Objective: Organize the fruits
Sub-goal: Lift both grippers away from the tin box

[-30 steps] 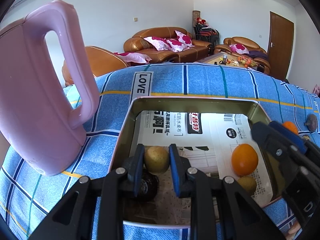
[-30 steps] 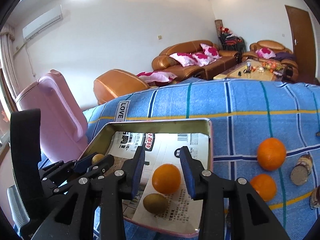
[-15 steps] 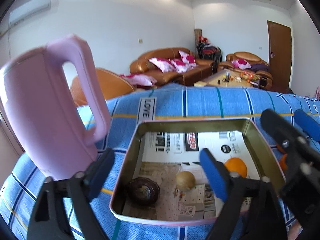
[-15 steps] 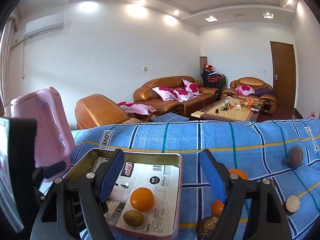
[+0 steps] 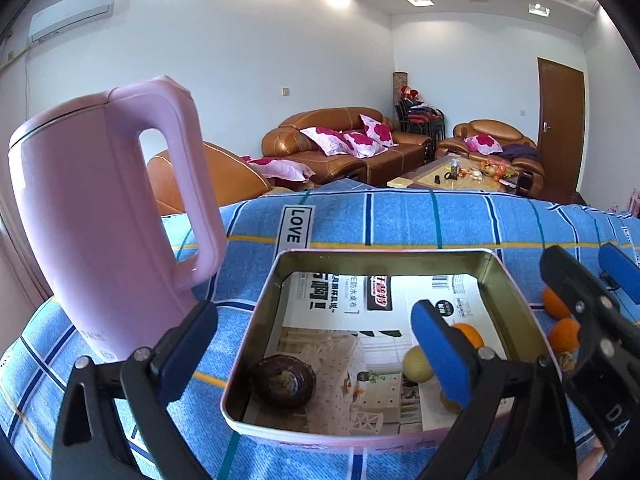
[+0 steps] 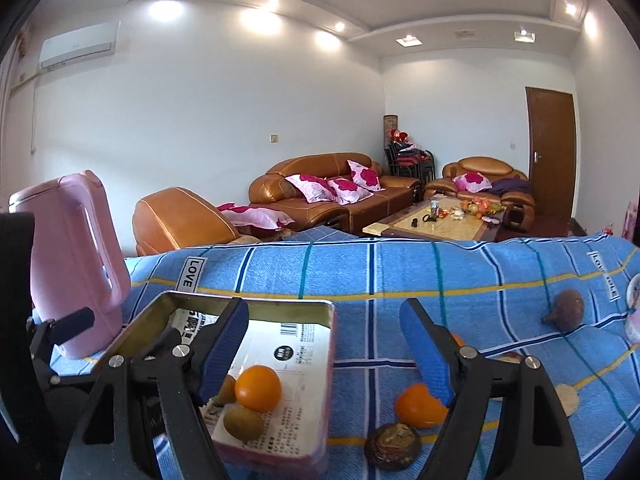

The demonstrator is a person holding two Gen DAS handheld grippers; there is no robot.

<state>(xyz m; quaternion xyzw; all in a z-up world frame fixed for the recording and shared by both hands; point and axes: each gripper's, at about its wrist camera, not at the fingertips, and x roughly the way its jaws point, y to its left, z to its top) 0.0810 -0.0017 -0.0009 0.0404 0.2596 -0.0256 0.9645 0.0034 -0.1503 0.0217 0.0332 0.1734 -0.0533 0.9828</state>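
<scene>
Both my grippers hang just above the tin (image 5: pixel 260 316), and neither one has anything in it. My left gripper (image 5: pixel 316 350) is spread wide, one finger over the cloth beside the kettle (image 5: pixel 100 216), the other over the tin's right half. My right gripper (image 6: pixel 324 354) is released too, fingers apart, straddling the tin's right wall and the cloth (image 6: pixel 400 276) beyond it.

I judge the sorting partly done. Inside the tin, on its printed paper lining, lie a dark brown fruit (image 5: pixel 283 380) at the near left, an orange (image 6: pixel 258 388), and two small yellow-green fruits (image 6: pixel 243 423) close by it; there may be a third behind my finger, but I cannot tell.

Still out on the cloth: an orange (image 6: pixel 420 404) just beside the tin, partly behind my right finger, another dark fruit (image 6: pixel 394 446) in front of it, and a reddish-brown one (image 6: pixel 566 310) well apart to the far right. The left view shows two oranges (image 5: pixel 554 304) outside the tin wall, so at least two remain. A pale round thing at the right edge is too hidden to name.

So roughly half looks gathered; the nearest loose orange seems the likely next pick for my right gripper.
</scene>
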